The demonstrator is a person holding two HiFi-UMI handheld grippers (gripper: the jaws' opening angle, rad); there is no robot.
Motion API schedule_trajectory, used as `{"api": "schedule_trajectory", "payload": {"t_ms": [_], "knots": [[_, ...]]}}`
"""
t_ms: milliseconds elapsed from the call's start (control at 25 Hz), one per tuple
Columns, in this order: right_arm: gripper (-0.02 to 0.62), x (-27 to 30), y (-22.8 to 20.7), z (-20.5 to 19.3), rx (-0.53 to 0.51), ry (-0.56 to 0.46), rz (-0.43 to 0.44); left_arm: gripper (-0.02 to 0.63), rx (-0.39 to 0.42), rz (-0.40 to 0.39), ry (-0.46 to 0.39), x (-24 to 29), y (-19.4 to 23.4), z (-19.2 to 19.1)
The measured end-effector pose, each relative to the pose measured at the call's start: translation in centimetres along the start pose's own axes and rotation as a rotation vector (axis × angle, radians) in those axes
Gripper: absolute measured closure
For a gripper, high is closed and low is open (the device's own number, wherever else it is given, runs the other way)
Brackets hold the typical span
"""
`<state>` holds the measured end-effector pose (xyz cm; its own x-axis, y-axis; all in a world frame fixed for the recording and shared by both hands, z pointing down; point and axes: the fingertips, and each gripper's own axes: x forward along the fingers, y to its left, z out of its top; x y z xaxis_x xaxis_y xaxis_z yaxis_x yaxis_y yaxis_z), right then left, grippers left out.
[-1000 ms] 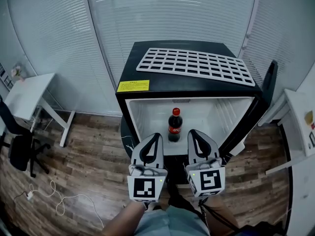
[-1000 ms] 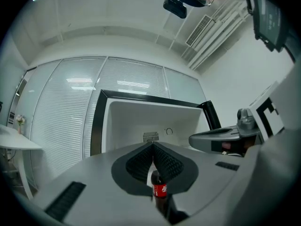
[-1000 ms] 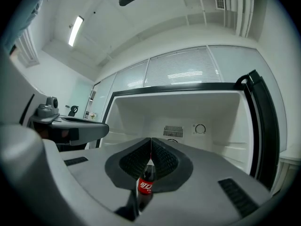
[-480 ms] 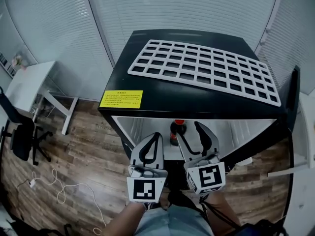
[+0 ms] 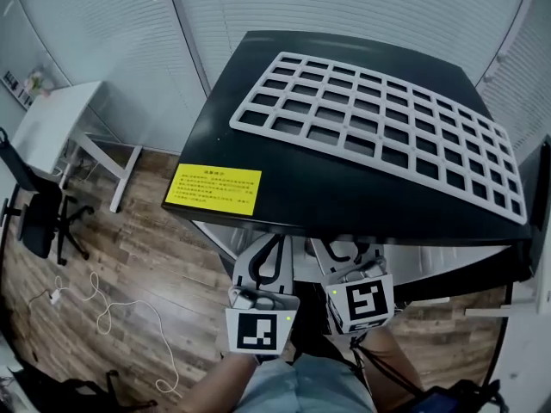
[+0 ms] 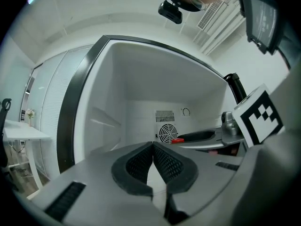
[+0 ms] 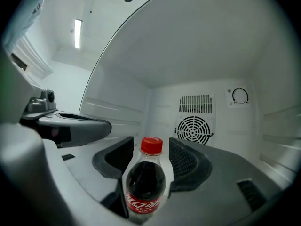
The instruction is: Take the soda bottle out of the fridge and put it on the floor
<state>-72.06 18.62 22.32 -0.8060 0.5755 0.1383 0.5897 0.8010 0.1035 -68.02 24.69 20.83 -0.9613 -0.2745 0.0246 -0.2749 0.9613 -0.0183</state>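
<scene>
The right gripper (image 7: 151,150) has just been opening: its ribbed black pads (image 7: 182,158) stand wide apart on either side of the clear, red-capped soda bottle (image 7: 146,185). The bottle is upright inside the smooth white fridge (image 7: 202,55), in front of its back wall. The left gripper (image 6: 153,147) has its tips together and holds nothing.

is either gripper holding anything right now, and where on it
Nothing is held. The right gripper has just opened; its jaws stand apart on either side of the red-capped dark soda bottle, not pressing it. The left gripper is shut, empty.
</scene>
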Motion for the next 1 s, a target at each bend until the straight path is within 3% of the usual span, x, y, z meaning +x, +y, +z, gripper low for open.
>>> {"api": "schedule_trajectory", "payload": {"t_ms": [400,560,760,1000], "knots": [[0.376,5.9,-0.3,-1.3,-0.003,0.066,0.064,0.589,-0.009,0.019,0.023,3.7,2.2,-1.3],[0.393,6.5,-0.6,-4.2,-0.010,0.100,0.077,0.589,0.009,0.018,0.024,4.6,2.5,-1.3],[0.419,7.2,-0.3,-1.5,-0.005,0.069,0.077,0.589,0.004,0.023,0.029,5.0,2.6,-1.5],[0.436,7.3,-0.2,-1.4,-0.028,0.070,0.079,0.589,0.005,0.030,0.034,5.0,2.9,-1.7]]}}
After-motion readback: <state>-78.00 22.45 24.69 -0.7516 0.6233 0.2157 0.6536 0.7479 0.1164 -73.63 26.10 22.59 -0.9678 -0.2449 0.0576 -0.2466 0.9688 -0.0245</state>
